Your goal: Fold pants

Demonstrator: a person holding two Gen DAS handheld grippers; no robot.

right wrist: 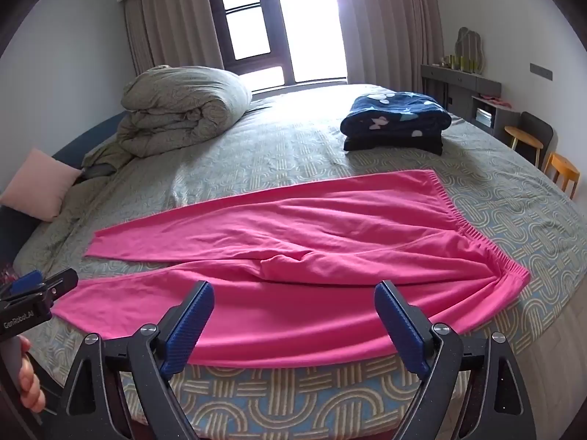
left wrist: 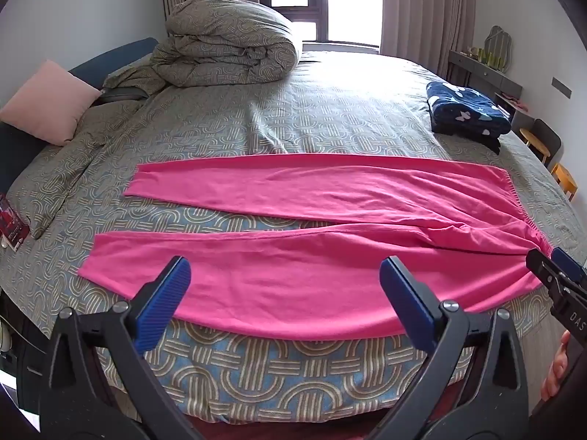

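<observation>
Pink pants (left wrist: pixel 293 220) lie spread flat on the patterned bed cover (left wrist: pixel 256 366), legs pointing left and the elastic waistband at the right. My left gripper (left wrist: pixel 284 275) hovers wide open over the near leg, nothing between its blue pads. In the right wrist view the same pants (right wrist: pixel 293 256) fill the middle, waistband (right wrist: pixel 477 242) to the right. My right gripper (right wrist: pixel 293 300) also stands wide open above the near edge of the pants, holding nothing. Each gripper shows at the edge of the other's view: the right gripper (left wrist: pixel 554 264) and the left gripper (right wrist: pixel 40 286).
A rolled duvet (left wrist: pixel 227 40) lies at the far left of the bed, a pink pillow (left wrist: pixel 47 102) beside it. Folded dark blue clothes (left wrist: pixel 469 110) sit at the far right. A dresser (left wrist: pixel 484 69), a chair and stools (right wrist: pixel 528 139) stand along the right wall. A red packet (left wrist: pixel 13 223) lies at the left edge.
</observation>
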